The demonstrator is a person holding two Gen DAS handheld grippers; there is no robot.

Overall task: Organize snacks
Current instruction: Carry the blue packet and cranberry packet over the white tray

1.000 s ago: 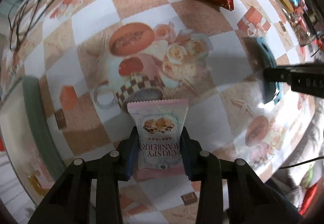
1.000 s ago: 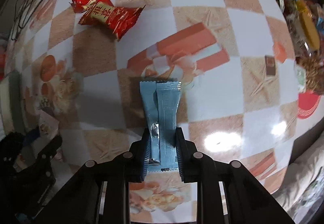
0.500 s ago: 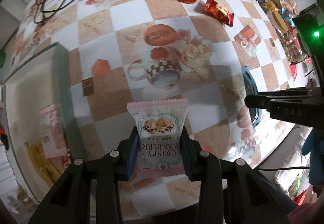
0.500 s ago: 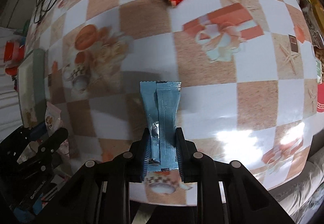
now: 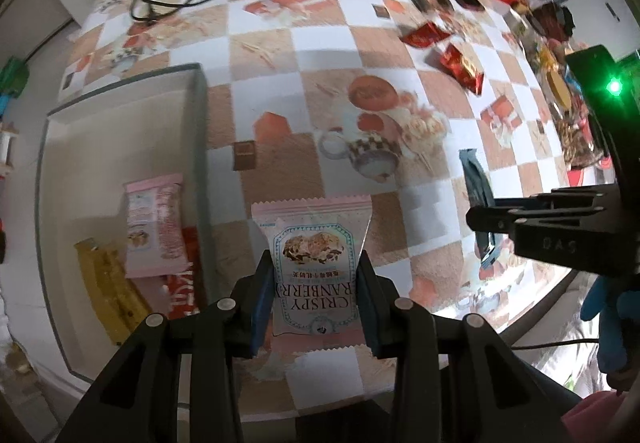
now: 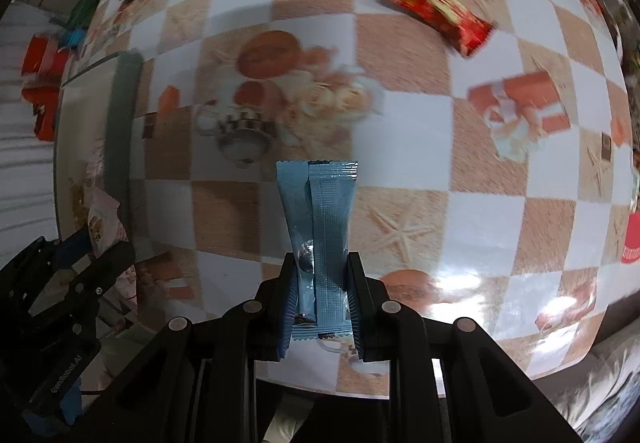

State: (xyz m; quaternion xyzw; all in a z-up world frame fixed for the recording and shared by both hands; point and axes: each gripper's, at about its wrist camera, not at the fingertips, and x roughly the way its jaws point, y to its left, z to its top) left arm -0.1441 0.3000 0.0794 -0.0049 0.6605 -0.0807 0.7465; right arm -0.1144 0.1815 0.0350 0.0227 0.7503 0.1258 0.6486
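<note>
Left gripper (image 5: 316,295): fingers clamped on pink cranberry packet (image 5: 314,263), just right of tray (image 5: 200,115) (likely its destination).
Right gripper (image 6: 320,303): fingers pinching blue packet (image 6: 320,235), farther right of tray.

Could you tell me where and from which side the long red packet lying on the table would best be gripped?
Grip the red packet across its narrow middle, from above. It lies flat and slanted on the tablecloth, with bare cloth along both long edges, so the claw should turn to straddle them.
</note>
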